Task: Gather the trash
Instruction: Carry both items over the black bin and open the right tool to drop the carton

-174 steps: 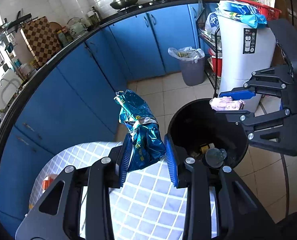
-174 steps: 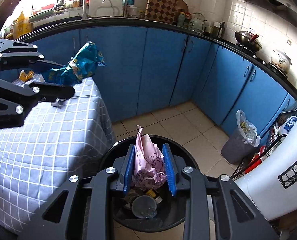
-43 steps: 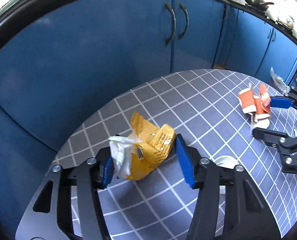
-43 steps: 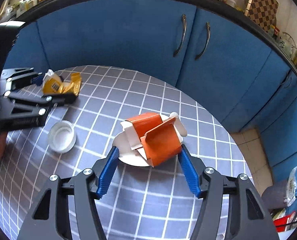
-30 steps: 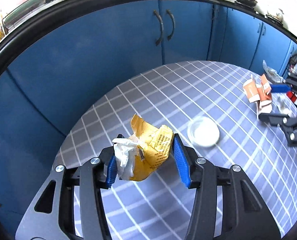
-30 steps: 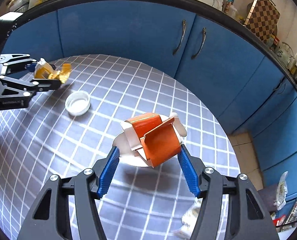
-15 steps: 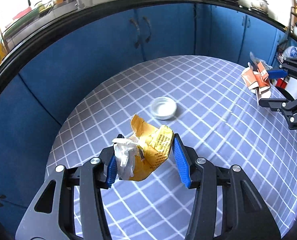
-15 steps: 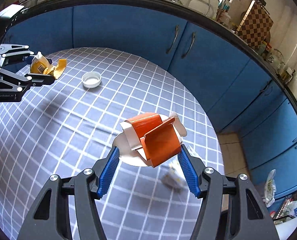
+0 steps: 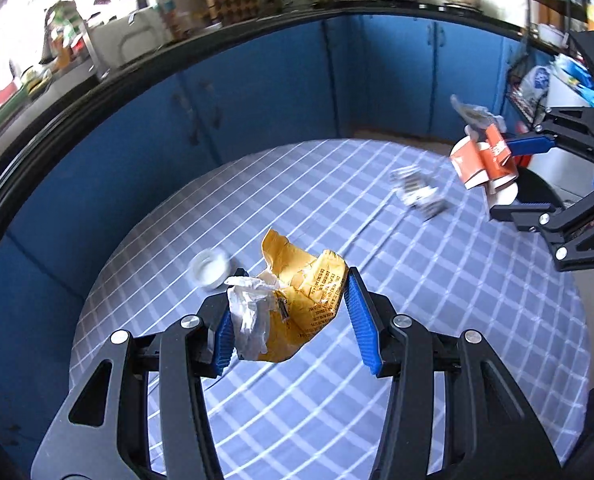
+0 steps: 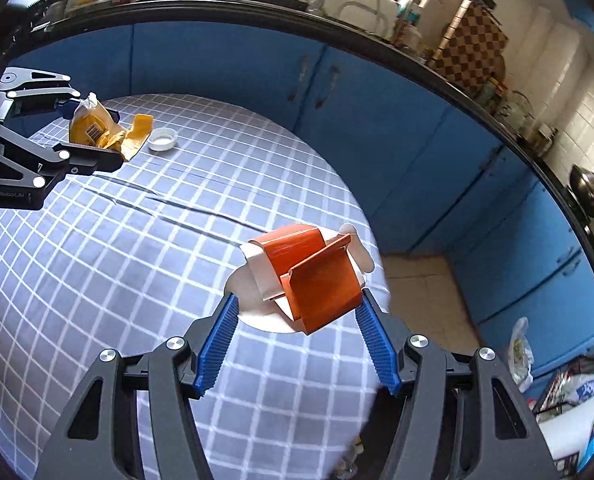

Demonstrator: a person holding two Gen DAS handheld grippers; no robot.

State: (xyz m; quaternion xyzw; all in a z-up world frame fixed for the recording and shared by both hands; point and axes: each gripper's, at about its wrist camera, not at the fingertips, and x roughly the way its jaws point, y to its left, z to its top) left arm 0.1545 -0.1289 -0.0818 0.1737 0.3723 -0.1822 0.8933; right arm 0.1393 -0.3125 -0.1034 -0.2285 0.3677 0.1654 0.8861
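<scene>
My left gripper (image 9: 293, 318) is shut on a crumpled yellow wrapper (image 9: 301, 304) with white paper (image 9: 249, 312), held above the checked tablecloth (image 9: 437, 320). It also shows in the right wrist view (image 10: 93, 128). My right gripper (image 10: 297, 340) is shut on a crushed orange and white carton (image 10: 309, 276), held above the table's right edge. The carton also shows in the left wrist view (image 9: 481, 160). A white lid (image 9: 211, 268) and a small crumpled silvery wrapper (image 9: 417, 192) lie on the table.
Blue kitchen cabinets (image 10: 377, 120) curve behind the table under a cluttered counter. The black bin's rim (image 9: 537, 188) shows past the table's right edge. A small grey bin with a bag (image 10: 519, 348) stands on the tiled floor, by a wire rack (image 9: 529, 80).
Both grippers have lifted and pulled back from the table with their trash held. The view has swung right; the white lid now lies left of the yellow wrapper and the silvery wrapper has come into view.
</scene>
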